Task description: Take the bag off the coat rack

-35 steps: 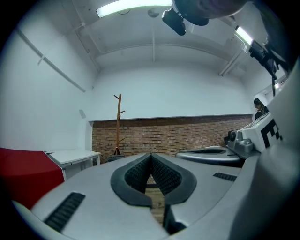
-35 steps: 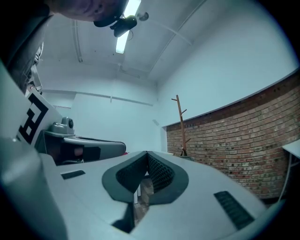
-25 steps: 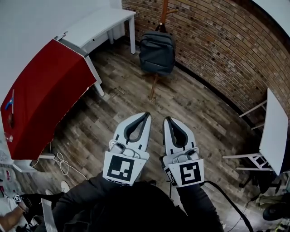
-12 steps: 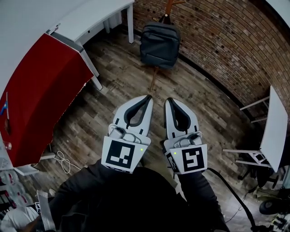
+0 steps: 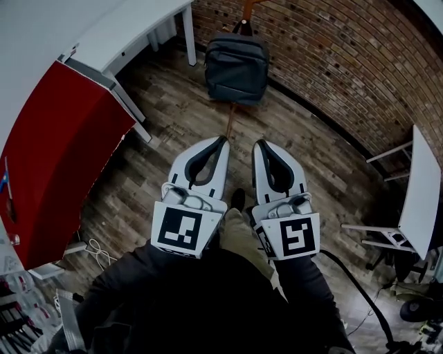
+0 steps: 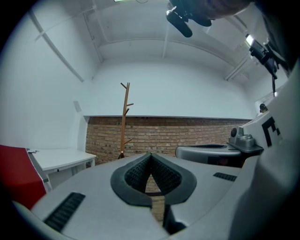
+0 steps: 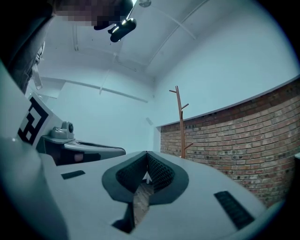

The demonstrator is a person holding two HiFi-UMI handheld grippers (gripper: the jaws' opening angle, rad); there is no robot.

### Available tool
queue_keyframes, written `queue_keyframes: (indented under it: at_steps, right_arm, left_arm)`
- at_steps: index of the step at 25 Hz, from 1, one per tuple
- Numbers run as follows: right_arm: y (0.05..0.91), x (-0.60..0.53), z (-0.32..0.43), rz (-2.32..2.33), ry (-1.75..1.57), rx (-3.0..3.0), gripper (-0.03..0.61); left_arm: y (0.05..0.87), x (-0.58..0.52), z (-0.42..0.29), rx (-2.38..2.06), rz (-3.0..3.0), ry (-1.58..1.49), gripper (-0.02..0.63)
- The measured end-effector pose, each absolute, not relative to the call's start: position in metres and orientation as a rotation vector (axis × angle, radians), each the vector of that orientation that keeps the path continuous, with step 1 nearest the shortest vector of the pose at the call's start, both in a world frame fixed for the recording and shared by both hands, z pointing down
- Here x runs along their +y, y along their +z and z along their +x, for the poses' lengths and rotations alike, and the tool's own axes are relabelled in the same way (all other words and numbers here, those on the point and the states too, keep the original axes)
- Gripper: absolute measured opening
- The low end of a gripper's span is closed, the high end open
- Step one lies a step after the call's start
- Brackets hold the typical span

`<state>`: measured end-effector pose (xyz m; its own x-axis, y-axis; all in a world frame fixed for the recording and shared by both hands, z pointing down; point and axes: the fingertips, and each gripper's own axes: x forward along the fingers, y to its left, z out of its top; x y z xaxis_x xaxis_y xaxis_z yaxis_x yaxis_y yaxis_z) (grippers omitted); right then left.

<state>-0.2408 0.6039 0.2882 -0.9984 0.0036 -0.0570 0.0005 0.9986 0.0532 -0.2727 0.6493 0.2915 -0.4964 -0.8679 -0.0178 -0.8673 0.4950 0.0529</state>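
Straight ahead, the dark grey backpack (image 5: 237,68) is hanging by its top from the wooden coat rack (image 5: 247,8), its body dangling just in front of the brick wall (image 5: 332,62) and above the plank floor (image 5: 180,117). The person is holding both tools side by side, well short of the backpack and pointing toward it. The left hand-held gripper (image 5: 222,139) is showing its jaws pressed together at the tips, with nothing sitting between the ribbed pads. The right hand-held gripper (image 5: 259,143) is looking the same: tips meeting, only floor and wall showing through the small gap behind them. Each one is carrying its marker cube nearest the person's dark sleeves. To the left of the backpack, a white bench (image 5: 124,28) is standing against the wall, and a bench draped in red cloth (image 5: 62,152) is sitting beside it. Another white bench (image 5: 422,193) is standing off to the right.
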Motion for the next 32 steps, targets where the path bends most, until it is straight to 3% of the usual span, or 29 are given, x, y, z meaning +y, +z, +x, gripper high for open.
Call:
queue_keyframes:
  at_steps: [16, 32]
  right_arm:
    - [0.321, 0.475, -0.372, 0.112, 0.02, 3.128, 0.008]
    - [0.304, 0.414, -0.481, 0.225, 0.067, 3.103, 0.008]
  left_arm:
    - [0.312, 0.517, -0.397, -2.737, 1.476, -0.09, 0.009]
    - [0.299, 0.468, -0.5, -2.815, 1.352, -0.12, 0.009]
